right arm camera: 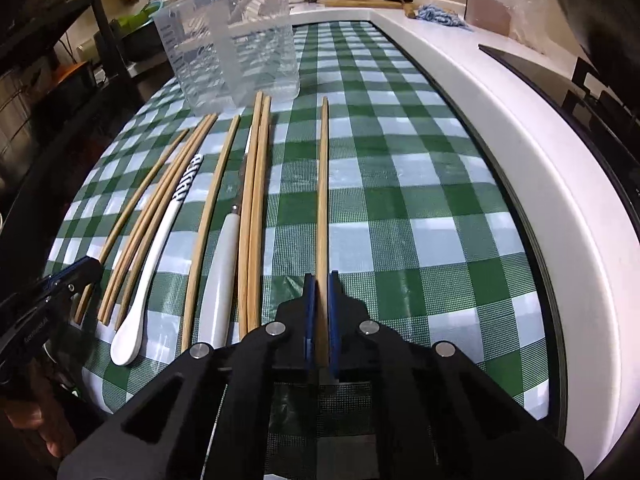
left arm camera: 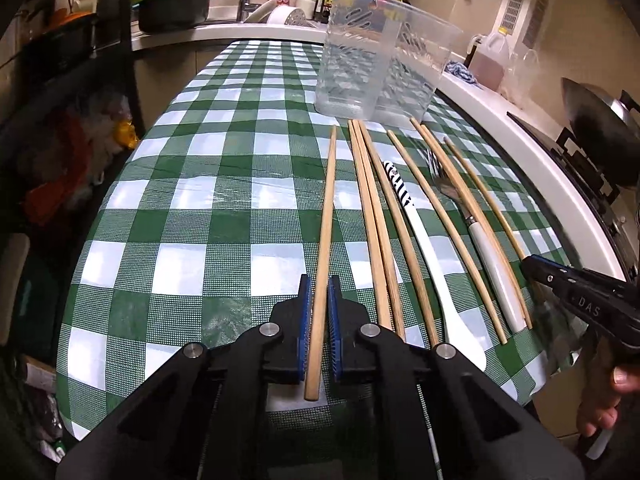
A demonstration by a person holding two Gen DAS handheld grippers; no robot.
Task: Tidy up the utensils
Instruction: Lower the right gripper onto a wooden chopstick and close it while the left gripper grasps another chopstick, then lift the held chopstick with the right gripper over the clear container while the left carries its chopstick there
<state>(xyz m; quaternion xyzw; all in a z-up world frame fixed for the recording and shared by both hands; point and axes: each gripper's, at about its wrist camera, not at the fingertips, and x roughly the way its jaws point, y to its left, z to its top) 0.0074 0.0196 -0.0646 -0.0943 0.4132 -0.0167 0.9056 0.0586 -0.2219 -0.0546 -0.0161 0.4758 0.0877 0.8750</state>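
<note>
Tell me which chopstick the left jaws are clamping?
The leftmost chopstick, lying alone, apart from the others; the left gripper pinches its near end.

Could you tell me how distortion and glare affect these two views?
Left wrist view: fisheye bows the chopsticks and counter edge; glare sheens the checked tablecloth. Right wrist view: same bowing, sharp centre, dark corners, clear container slightly hazy.

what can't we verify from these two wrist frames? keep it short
- Left wrist view: near ends of the chopsticks beside the gripped chopstick are hidden behind the left tool.
- Right wrist view: near end of the gripped chopstick is hidden inside the right tool.
- Both views: clear plastic container has perforated, see-through walls; whether anything is inside cannot be told.
- Fork tines partly covered by crossing chopsticks.
</note>
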